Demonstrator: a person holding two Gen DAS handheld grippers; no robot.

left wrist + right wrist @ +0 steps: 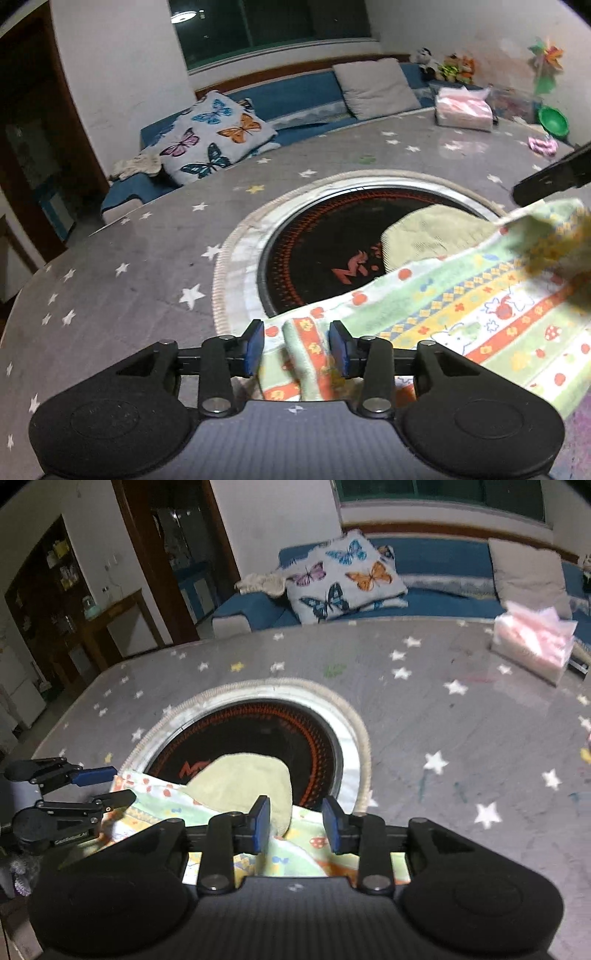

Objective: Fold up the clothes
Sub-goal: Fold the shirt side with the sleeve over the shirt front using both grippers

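Cloth (461,306), printed and terry-like, lying across table (129,258) and overlapping the round black hob (314,240), pale underside (243,779) turned up. Looking light, limp, grippy rather than slick; likely sagging wherever unsupported. Left gripper (297,347) standing spread, a bunched ridge between pads, not pressed. Right gripper (298,825) likewise parted over an edge, pinching nothing. Taking hold best at hemmed corners, both at once.

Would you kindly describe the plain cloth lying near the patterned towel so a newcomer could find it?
Start at the star-printed grey table cover and find the round black cooktop set in its middle. On its near side lies a pale yellow-green cloth, plain, unlike the cartoon-striped towel overlapping its near edge.
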